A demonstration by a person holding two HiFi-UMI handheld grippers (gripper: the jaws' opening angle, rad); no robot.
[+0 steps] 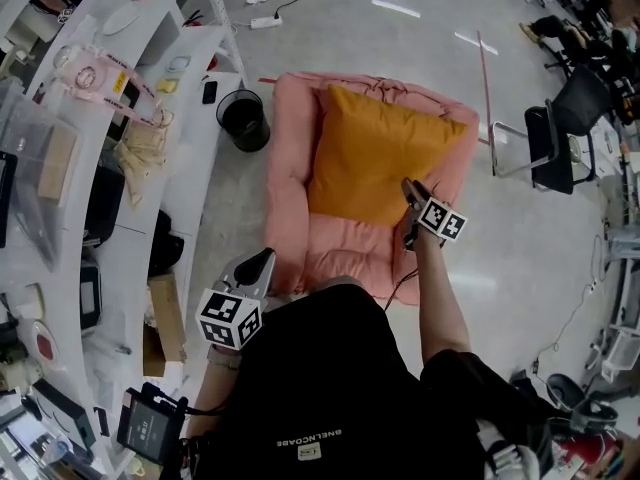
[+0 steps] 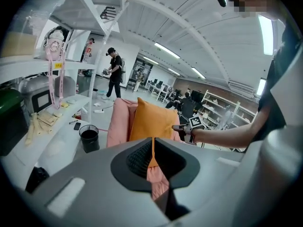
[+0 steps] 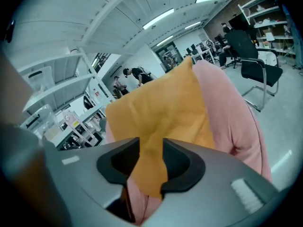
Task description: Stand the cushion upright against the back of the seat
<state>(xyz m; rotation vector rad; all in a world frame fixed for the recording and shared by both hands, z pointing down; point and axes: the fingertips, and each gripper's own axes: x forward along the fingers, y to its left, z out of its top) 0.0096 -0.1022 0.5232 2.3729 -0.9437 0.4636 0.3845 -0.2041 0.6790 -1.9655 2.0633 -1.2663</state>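
An orange cushion [image 1: 380,158] leans nearly upright on the pink floor seat [image 1: 285,158], its top against the seat's back. My right gripper [image 1: 410,192] is at the cushion's lower right corner, shut on it. In the right gripper view the orange fabric [image 3: 156,112] is pinched between the jaws of the right gripper [image 3: 150,155], with the pink seat [image 3: 227,112] behind it. My left gripper [image 1: 256,268] is held back by my body, in front of the seat, shut on nothing. The left gripper [image 2: 152,160] points at the cushion [image 2: 151,119] from a distance.
A black bin [image 1: 244,119] stands left of the seat. White shelves [image 1: 100,168] loaded with several things run along the left. A black chair [image 1: 570,128] stands on the right. A power strip [image 1: 265,22] and cable lie on the floor beyond the seat.
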